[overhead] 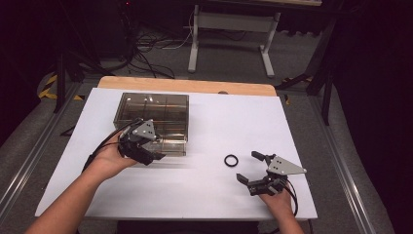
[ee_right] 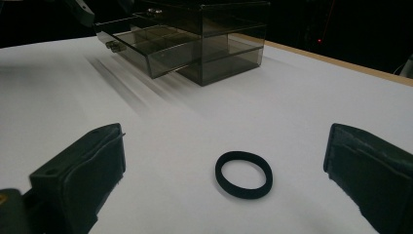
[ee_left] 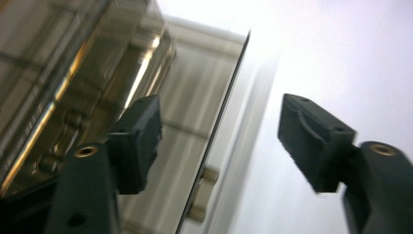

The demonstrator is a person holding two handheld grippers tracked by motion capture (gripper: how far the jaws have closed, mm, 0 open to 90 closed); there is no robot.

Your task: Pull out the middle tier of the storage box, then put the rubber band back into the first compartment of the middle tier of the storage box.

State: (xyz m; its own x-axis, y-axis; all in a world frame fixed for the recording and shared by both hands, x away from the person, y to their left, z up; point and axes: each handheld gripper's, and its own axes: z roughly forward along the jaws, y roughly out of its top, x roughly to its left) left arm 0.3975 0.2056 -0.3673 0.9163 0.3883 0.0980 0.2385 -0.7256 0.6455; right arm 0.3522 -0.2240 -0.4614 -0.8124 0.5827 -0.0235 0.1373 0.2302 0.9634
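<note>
A smoky clear drawer box (overhead: 152, 114) stands on the left half of the white tabletop (overhead: 219, 122). One drawer (ee_right: 146, 51) is slid partway out, with small knobs (ee_right: 113, 46) on its front. My left gripper (overhead: 146, 152) is at that drawer front and is open. In the left gripper view the drawer's front panel (ee_left: 214, 141) and a knob (ee_left: 207, 195) lie in the gap of the left gripper (ee_left: 221, 141), and neither pad touches them. A black ring (overhead: 231, 160) lies flat on the right half of the table. My right gripper (overhead: 248, 166) rests just behind it, open, and the ring (ee_right: 243, 174) lies in front of the right gripper (ee_right: 226, 141).
A bare wooden strip (overhead: 187, 86) runs along the table's far edge. Behind the table, a white stand (overhead: 229, 36) and loose cables (overhead: 146, 48) sit on the dark floor. Metal rails (overhead: 29, 156) run along both sides of the table.
</note>
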